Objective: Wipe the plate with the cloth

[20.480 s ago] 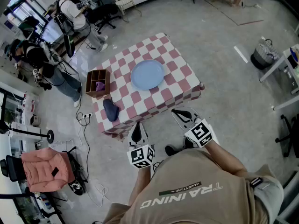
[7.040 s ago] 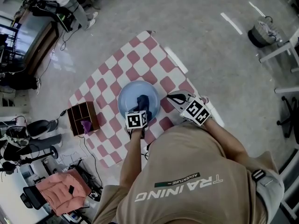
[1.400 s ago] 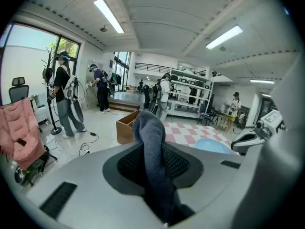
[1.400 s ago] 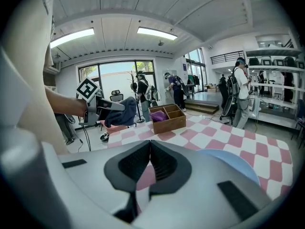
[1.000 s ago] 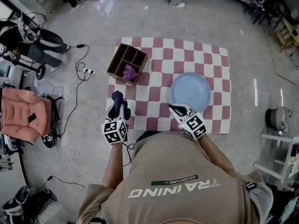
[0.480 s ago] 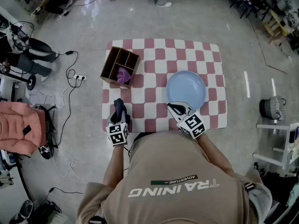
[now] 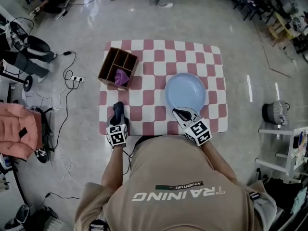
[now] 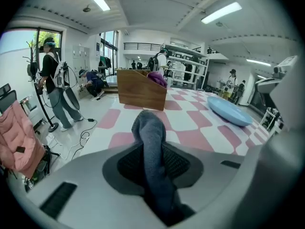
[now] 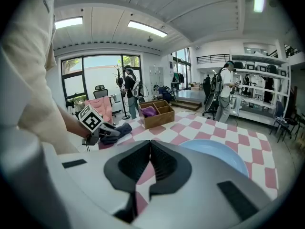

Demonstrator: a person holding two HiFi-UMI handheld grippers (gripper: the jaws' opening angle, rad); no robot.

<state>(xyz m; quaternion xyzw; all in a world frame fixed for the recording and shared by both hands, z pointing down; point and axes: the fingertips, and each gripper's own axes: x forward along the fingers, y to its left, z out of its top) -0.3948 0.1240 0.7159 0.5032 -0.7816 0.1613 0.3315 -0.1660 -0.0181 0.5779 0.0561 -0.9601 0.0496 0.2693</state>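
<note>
Head view: taken from high overhead, faced steeply down on the checkered table (image 7: pixel 159 57). Gripper views: set low, close over it, faced across. Plate (image 7: pixel 185 91) and wooden box (image 7: pixel 118 67) are shared by all.

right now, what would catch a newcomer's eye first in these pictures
The red-and-white checked table stands out, with a pale blue plate lying empty toward its right side. At its near left edge the left gripper is shut on a dark cloth, and a wooden box holding something purple sits at the far left corner.
</note>
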